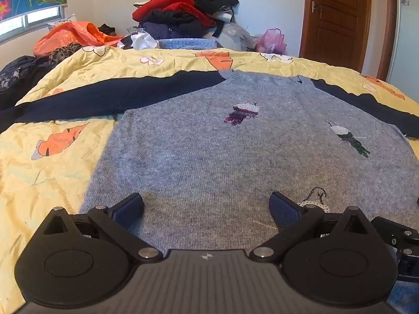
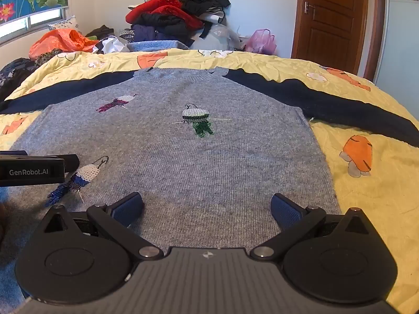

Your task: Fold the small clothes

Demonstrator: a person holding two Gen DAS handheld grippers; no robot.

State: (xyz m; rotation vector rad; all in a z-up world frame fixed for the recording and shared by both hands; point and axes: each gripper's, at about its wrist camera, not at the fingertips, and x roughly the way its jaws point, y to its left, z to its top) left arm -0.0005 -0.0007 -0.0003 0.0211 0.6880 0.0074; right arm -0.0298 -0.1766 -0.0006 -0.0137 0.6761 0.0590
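A small grey knit sweater (image 1: 222,151) (image 2: 170,157) with dark navy sleeves (image 1: 104,96) (image 2: 327,102) lies flat, front up, on the yellow bedspread, sleeves spread out to both sides. It carries sequin figures in purple (image 1: 243,112), green (image 2: 197,121) and blue (image 2: 78,180). My left gripper (image 1: 207,209) hovers open over the lower left part of the sweater, nothing between its blue pads. My right gripper (image 2: 207,209) stands open over the lower right part, also with nothing in it. The left gripper's black body (image 2: 34,170) shows at the left edge of the right wrist view.
The yellow bedspread (image 1: 52,157) (image 2: 366,196) has orange fish prints. At the far end a tall pile of clothes (image 1: 188,7) leans on the wall, with an orange bag (image 1: 70,36), a blue folded knit (image 2: 154,45) and a pink bag (image 2: 262,40). A wooden door (image 1: 337,18) stands at the right.
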